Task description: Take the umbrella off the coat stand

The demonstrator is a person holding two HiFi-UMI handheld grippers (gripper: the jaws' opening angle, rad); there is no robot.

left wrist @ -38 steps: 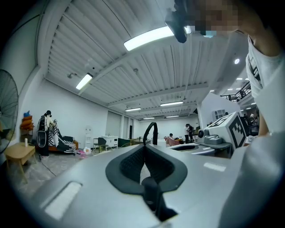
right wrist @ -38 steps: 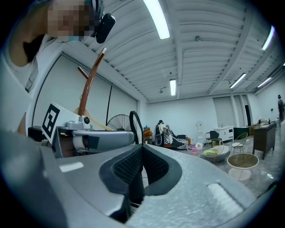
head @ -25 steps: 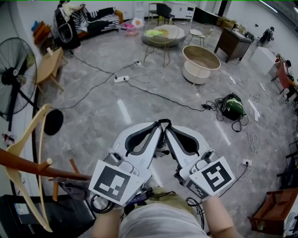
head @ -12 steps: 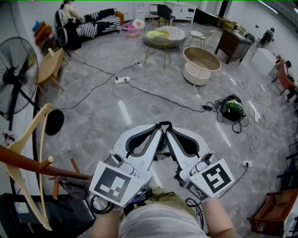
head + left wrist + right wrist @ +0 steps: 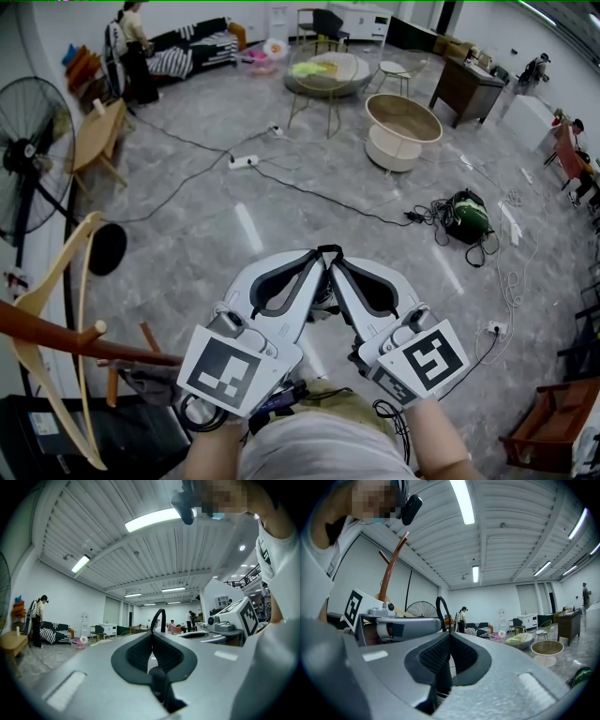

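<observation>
Both grippers are held level in front of my body, with their tips meeting. My left gripper [image 5: 321, 259] [image 5: 152, 633] is shut, and a thin black strap loop [image 5: 159, 618] [image 5: 329, 248] stands up from its tips. My right gripper [image 5: 337, 260] [image 5: 449, 634] is shut with nothing between its pads; the loop [image 5: 440, 609] shows just left of its tips. What the loop belongs to is hidden beneath the grippers. The brown wooden coat stand [image 5: 56, 334] [image 5: 391, 567] rises at my left, apart from both grippers. No umbrella is plainly seen on it.
A pale wooden hanger [image 5: 58, 281] hangs on the coat stand. A black standing fan [image 5: 28, 155] and a small wooden table [image 5: 97, 137] stand at the left. Cables [image 5: 309, 192] and a green bag [image 5: 471, 216] lie on the floor ahead. A person [image 5: 131, 52] stands at the far back left.
Neither gripper has moved. The person at the far back left has straightened up and shifted a little beside the sofa.
</observation>
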